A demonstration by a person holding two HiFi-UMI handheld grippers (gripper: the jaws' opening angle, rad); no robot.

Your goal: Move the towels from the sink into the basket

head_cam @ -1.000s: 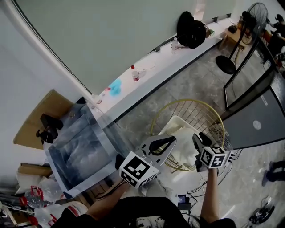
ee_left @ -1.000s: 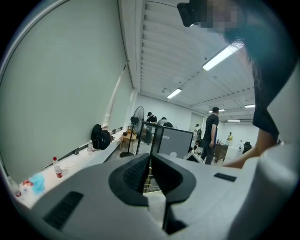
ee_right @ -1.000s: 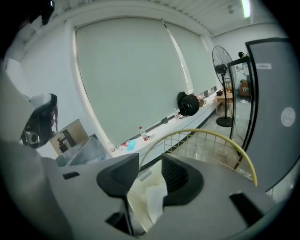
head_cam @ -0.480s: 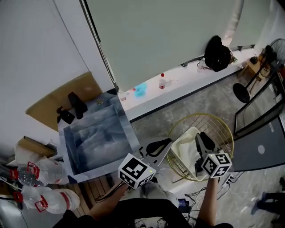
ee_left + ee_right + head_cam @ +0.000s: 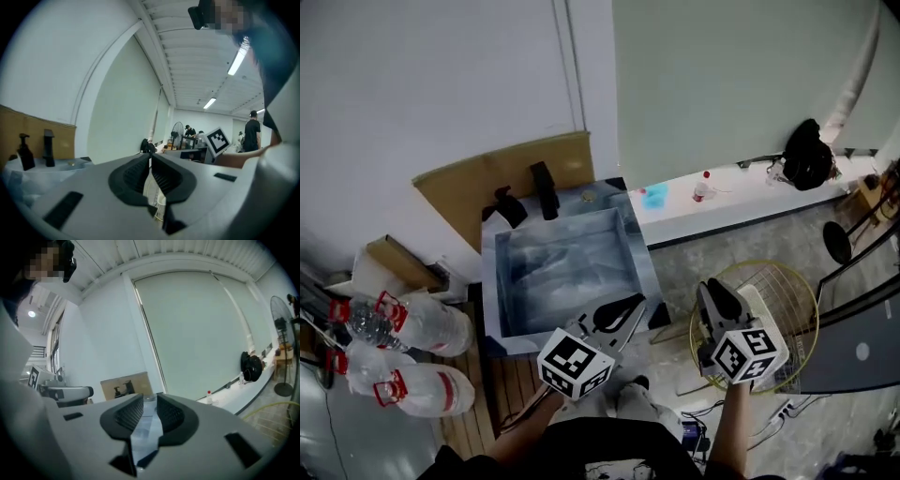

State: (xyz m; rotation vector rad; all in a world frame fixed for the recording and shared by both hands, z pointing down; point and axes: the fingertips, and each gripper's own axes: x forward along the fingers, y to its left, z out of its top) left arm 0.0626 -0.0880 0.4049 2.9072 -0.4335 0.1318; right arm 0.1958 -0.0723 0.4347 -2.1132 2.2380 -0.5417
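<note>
A steel sink (image 5: 493, 281) sits in the middle of the head view with pale crumpled towels (image 5: 567, 277) inside it. To its right stands a gold wire basket (image 5: 802, 305) that holds a white towel (image 5: 764, 305). My left gripper (image 5: 623, 312) hovers at the sink's near right corner, shut and empty (image 5: 150, 157). My right gripper (image 5: 712, 295) hangs over the basket's left rim. Its jaws (image 5: 150, 399) stand narrowly open with nothing between them, and the sink (image 5: 149, 420) shows through the gap.
Brown cardboard (image 5: 487, 178) and a black tap (image 5: 546, 189) stand behind the sink. Large water bottles (image 5: 417, 323) lie at the left. A white ledge (image 5: 722, 202) carries a small bottle and a black bag (image 5: 811, 155). A dark panel (image 5: 862, 347) stands right of the basket.
The head view has swung left, bringing the sink to the centre and the basket to the right. Both grippers have moved from over the basket towards the sink.
</note>
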